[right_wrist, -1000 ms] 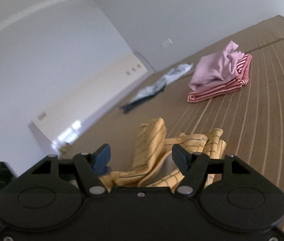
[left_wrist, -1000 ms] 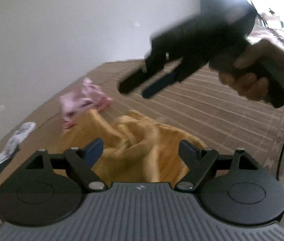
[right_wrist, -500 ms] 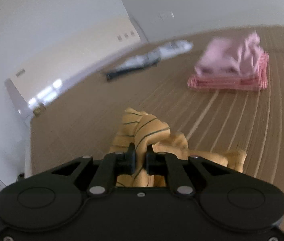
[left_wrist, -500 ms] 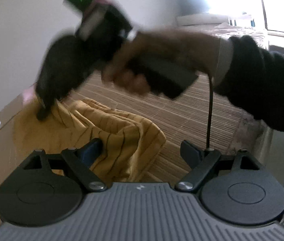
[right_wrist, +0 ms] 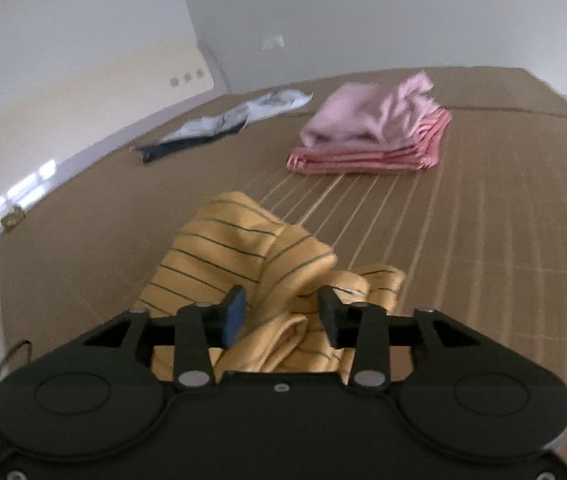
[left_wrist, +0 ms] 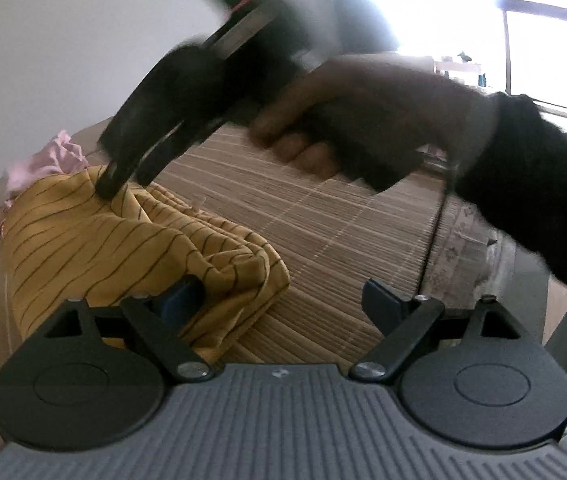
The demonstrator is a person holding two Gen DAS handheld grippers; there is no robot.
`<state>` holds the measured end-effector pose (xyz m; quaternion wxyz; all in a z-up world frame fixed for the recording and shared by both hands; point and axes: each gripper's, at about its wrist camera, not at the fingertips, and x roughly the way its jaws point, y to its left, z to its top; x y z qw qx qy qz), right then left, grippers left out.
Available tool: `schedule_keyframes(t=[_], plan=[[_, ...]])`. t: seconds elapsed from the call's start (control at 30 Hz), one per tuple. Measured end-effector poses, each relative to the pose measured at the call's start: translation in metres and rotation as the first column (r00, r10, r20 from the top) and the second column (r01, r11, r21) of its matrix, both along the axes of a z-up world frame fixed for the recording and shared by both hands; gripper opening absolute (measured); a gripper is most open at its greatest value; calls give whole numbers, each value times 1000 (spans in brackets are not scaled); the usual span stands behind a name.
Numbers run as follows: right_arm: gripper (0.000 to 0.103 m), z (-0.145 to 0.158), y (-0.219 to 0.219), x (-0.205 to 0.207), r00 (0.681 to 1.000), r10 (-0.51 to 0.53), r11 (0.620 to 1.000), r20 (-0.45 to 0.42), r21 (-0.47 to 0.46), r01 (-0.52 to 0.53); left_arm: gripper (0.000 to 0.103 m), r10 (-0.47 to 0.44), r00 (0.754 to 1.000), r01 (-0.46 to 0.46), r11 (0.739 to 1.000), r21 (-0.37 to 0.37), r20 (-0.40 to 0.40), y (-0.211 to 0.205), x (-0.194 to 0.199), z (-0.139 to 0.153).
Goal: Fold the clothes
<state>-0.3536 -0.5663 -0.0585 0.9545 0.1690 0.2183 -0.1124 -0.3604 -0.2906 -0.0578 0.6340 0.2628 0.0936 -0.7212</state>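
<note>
On the near part of the brown mat (right_wrist: 483,240), the yellow striped shirt (right_wrist: 235,256) lies in a crumpled heap, and the right gripper (right_wrist: 281,314), which was pinched shut on it half a second ago, now has its tongs apart with cloth bunched between them. Close by, the left gripper (left_wrist: 279,300) has its tongs wide apart at the shirt's near edge, holding nothing. Far off, a pink top (right_wrist: 367,120) sits on a folded red striped one (right_wrist: 367,156), so I think the yellow shirt needs a new grab before folding.
</note>
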Motion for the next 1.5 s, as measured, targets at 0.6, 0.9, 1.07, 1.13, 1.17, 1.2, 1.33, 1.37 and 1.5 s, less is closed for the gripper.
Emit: schedule_keyframes(t=[0.6, 0.9, 1.07, 1.13, 1.17, 1.2, 1.33, 1.37, 1.5], plan=[[80, -10, 49, 27, 983, -82, 996, -166, 13, 86, 98, 10, 999, -12, 998, -56, -30, 1, -4, -18], [28, -8, 48, 26, 998, -9, 1000, -66, 3, 9, 98, -30, 995, 20, 994, -105, -94, 16, 9, -6], [26, -9, 9, 12, 984, 37, 942, 172, 324, -92, 98, -84, 977, 44, 979, -201, -197, 39, 28, 15], [25, -10, -7, 3, 966, 17, 895, 256, 428, -129, 98, -102, 966, 42, 969, -242, -240, 48, 36, 22], [25, -11, -14, -3, 958, -1, 874, 288, 465, -139, 98, -100, 960, 29, 965, -261, -263, 52, 41, 25], [25, -12, -20, -10, 950, -15, 860, 312, 489, -147, 98, -98, 953, 15, 960, -279, -286, 56, 46, 28], [25, -36, -45, -43, 929, -121, 801, 351, 588, -118, 98, -37, 930, -81, 949, -304, -366, 61, 67, 26], [25, -45, -51, -49, 931, -150, 785, 333, 612, -93, 98, -8, 924, -111, 952, -287, -383, 58, 73, 24], [26, -85, -65, -53, 946, -226, 692, 234, 722, -13, 98, 92, 897, -203, 954, -220, -433, 53, 90, 15]])
